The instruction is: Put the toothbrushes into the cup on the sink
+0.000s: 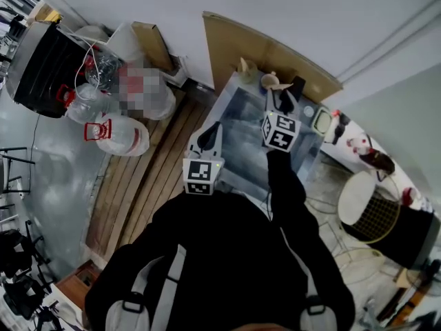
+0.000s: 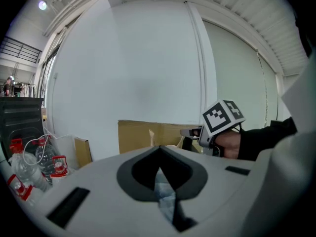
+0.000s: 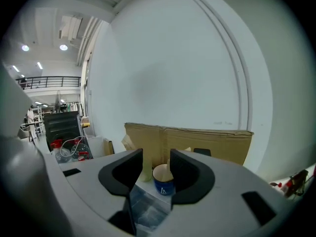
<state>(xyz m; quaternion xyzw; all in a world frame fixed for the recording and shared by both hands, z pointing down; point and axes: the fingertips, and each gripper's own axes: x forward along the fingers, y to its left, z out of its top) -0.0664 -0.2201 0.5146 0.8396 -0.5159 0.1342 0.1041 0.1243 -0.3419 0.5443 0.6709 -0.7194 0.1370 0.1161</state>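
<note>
Cup (image 3: pixel 163 180) at the sink's (image 1: pixel 238 150) far edge looks light, tippy; my right tool (image 3: pixel 156 158) gapes empty, left tool (image 2: pixel 159 158) pressed together.

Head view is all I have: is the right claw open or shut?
Observer: Open. The right claw has its jaws apart, with nothing between them.
Operator: What is it aimed at?
Observer: A blue cup with a white inside shows through the gap, beyond the jaws.
Operator: And the left claw?
Observer: The left claw is shut, jaws together and empty.
</note>
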